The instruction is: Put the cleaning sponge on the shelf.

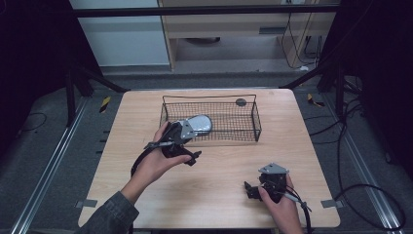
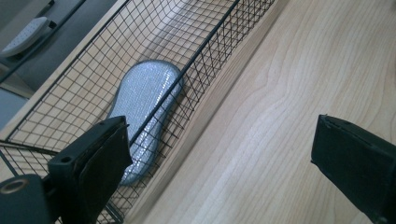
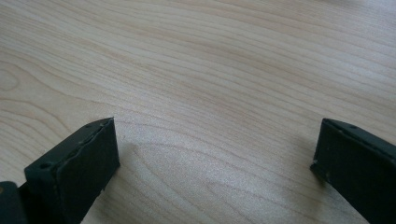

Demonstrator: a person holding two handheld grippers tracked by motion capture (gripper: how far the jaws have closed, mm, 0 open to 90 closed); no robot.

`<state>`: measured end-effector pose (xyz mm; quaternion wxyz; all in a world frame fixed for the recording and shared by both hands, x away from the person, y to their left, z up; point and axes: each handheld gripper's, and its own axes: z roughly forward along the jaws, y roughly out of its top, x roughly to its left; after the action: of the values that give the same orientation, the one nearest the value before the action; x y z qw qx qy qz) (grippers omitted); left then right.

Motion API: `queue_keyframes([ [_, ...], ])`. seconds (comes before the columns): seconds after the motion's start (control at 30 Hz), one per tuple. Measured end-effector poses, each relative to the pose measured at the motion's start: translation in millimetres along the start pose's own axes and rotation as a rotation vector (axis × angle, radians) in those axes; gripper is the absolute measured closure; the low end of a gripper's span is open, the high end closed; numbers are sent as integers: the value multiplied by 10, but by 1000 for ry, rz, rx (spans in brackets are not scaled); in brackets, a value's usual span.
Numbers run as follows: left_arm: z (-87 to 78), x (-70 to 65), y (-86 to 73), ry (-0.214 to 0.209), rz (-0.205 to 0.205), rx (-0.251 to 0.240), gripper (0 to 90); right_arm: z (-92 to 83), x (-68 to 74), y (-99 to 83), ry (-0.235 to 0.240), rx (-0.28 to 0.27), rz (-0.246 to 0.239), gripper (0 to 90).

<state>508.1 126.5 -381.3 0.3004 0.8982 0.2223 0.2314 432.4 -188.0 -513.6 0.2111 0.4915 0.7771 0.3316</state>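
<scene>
Evidently the placing is looking done: the silver-grey sponge (image 2: pixel 144 109) is lying inside the wire basket (image 1: pixel 256 122), against its near wall at the left end, and nothing else is showing in the basket. The left gripper (image 1: pixel 187 146) is hovering just in front of the basket, fingers (image 2: pixel 93 158) spread wide and holding nothing. The right gripper (image 1: pixel 254 189) is resting on the bench (image 1: pixel 219 165), well apart from the basket, also gaping empty.
</scene>
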Motion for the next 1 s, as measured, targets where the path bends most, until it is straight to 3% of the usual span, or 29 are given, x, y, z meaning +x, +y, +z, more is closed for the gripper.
queue_keyframes([
  [0.13, -38, 22, -118, 20, -11, 8, 40, 0, 0, 0, 0, 0, -1, 4],
  [0.53, -87, 209, -603, 67, -140, 24, 41, 0, 0, 0, 0, 0, 0, 4],
  [1.0, 35, 355, -1173, 80, -269, 97, 40, 0, 1, -1, -2, 0, 0, 4],
])
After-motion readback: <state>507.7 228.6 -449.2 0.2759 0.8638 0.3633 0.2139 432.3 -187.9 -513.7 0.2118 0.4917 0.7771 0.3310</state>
